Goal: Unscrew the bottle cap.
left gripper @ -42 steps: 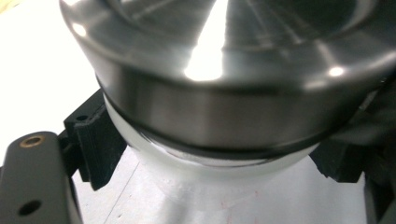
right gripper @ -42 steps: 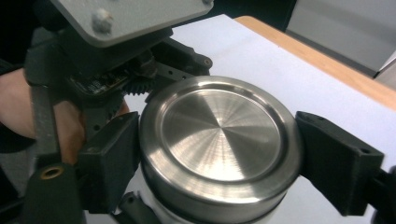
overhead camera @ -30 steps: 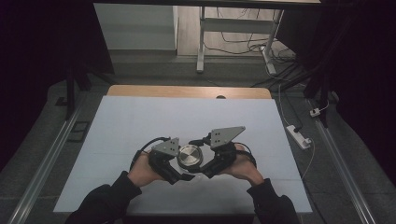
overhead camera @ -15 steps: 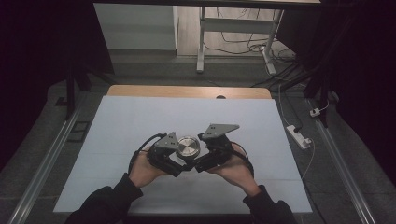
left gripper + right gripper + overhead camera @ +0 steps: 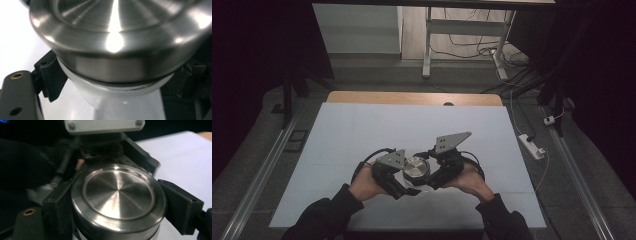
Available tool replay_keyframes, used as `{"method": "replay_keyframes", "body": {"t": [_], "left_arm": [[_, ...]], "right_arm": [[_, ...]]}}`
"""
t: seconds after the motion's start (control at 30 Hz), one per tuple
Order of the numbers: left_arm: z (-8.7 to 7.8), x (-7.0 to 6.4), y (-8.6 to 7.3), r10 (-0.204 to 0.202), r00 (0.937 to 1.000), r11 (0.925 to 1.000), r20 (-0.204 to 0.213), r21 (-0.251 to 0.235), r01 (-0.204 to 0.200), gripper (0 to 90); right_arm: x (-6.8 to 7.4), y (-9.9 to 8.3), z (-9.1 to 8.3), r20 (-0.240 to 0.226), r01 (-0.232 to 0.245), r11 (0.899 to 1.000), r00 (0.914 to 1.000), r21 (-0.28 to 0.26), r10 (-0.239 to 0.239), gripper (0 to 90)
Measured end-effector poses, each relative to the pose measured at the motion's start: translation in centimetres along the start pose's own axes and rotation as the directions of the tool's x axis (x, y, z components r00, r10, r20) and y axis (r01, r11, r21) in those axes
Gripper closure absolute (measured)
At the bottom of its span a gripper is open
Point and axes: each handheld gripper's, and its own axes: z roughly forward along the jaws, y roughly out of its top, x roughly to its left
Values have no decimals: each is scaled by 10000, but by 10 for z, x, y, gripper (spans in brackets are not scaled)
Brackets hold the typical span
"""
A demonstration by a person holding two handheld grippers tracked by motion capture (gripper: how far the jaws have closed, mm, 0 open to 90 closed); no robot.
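Two grippers meeting near the front edge of the table (image 5: 362, 130), about midway between its left and right edges. Between them, a jar (image 5: 120, 100) with a steel lid (image 5: 416, 168), held off the surface. Left gripper (image 5: 404, 182) clenched on the pale, translucent body just under the lid, black jaws pressing both sides. Right gripper (image 5: 432, 177) clamped on the lid (image 5: 118, 200) itself, jaws tight against the rim left and right. Brushed metal on top, concentric ring, bright glare. No brand, label or lettering readable anywhere on lid or jar.
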Motion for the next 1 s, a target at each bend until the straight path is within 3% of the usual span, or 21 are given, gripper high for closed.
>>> {"method": "replay_keyframes", "body": {"t": [0.03,0.1,0.23,0.27,0.33,0.47,0.53,0.6,0.7,0.83,1.0], "left_arm": [[1,0,0,-30,10000,10000,-15,-8,30,156],[2,0,1,-42,9996,9999,-277,139,46,156],[-1,4,-2,-444,9952,9987,-875,212,464,157],[-1,5,-3,-567,9932,9980,-1019,219,592,157],[-2,6,-3,-747,9894,9967,-1243,237,782,156],[0,5,-1,-816,9849,9954,-1524,370,882,157],[1,4,-1,-786,9843,9948,-1578,522,878,157],[1,5,-2,-798,9845,9947,-1564,520,889,156],[1,6,-2,-806,9844,9942,-1566,580,906,157],[3,7,-4,-831,9841,9933,-1570,661,944,156],[3,10,-6,-1023,9797,9912,-1724,651,1149,157]], "right_arm": [[-3,-3,-1,-317,-193,9996,9993,-182,187,171],[-7,-4,-3,-451,-405,9990,9982,-208,395,131],[-2,6,-9,584,-597,9982,9965,-55,599,38],[1,9,-10,1176,-587,9982,9914,104,571,35],[9,14,-8,2305,-354,9975,9729,619,202,30],[20,17,10,3704,-365,9907,9288,1309,-147,74],[24,16,18,3935,-199,9864,9182,1634,-466,167],[26,15,22,4078,-105,9860,9111,1665,-592,172],[25,13,21,4138,-22,9887,9083,1500,-608,175],[22,14,15,4050,-112,9950,9138,989,-300,176],[21,15,8,4125,-165,9973,9108,709,-143,176]]}}
